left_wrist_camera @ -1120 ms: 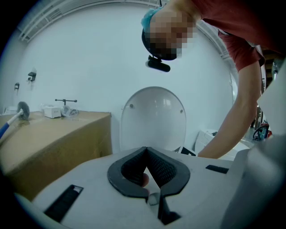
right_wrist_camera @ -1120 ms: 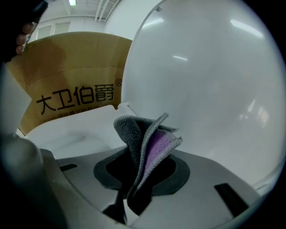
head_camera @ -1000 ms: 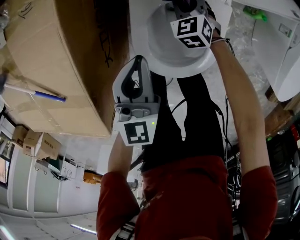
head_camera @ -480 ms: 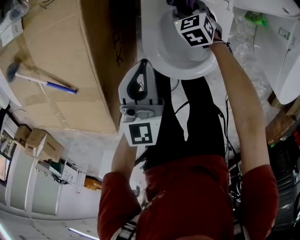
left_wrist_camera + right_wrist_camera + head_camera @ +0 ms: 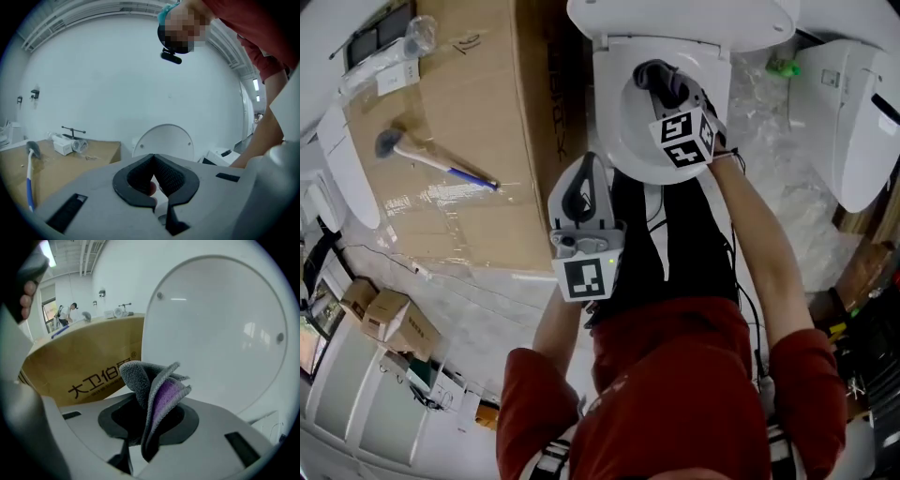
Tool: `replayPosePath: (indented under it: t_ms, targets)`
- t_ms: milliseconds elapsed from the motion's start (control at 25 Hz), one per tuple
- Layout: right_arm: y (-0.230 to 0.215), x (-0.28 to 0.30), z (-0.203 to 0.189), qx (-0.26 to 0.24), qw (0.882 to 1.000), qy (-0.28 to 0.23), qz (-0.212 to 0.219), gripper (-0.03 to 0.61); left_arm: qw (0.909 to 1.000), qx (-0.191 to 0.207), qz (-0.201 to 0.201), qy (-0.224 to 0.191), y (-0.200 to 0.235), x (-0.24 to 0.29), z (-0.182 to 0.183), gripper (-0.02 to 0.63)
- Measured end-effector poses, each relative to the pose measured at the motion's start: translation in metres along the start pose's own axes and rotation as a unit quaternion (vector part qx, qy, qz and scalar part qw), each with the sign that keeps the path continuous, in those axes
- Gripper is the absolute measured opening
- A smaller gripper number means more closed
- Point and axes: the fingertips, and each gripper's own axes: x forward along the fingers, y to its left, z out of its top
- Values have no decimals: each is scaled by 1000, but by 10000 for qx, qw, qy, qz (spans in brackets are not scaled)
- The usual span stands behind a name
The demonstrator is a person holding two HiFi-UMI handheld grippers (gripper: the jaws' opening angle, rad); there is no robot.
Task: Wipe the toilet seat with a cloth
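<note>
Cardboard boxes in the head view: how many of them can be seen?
3. One large brown cardboard box lies left of the white toilet, and two small cardboard boxes stand at the lower left edge. Others may be hidden.

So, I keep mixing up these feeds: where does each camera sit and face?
Head view: on the person's head, steeply down at toilet seat and cardboard box; arms, left gripper, right gripper show.
Left gripper view: rides that gripper, along shut jaws toward the raised lid; arm at right.
Right gripper view: rides that gripper, along jaws clamping the cloth, toward the lid.
Shared: lid, box.
</note>
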Motion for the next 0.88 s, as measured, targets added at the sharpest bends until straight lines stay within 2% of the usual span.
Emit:
replayPosePath:
  t_ms: [280, 440, 640, 760, 880]
  targets:
    - [8, -107, 23, 565, 9981, -234, -112, 101, 9997, -25, 177, -179, -8, -24, 70, 12]
    - [3, -166, 44, 824, 9954, -411, -260, 101, 9990, 115, 249, -355, -12, -31, 107, 12]
    - [-7, -236, 75, 1142, 9888, -858, -426, 101, 9975, 237, 359, -556, -14, -45, 148, 12]
    - [-20, -274, 89, 1312, 9834, -1128, -544, 101, 9980, 189, 287, -527, -16, -45, 168, 12]
    - [-35, -306, 107, 1414, 9767, -1473, -658, 101, 9970, 270, 263, -681, -15, -42, 191, 12]
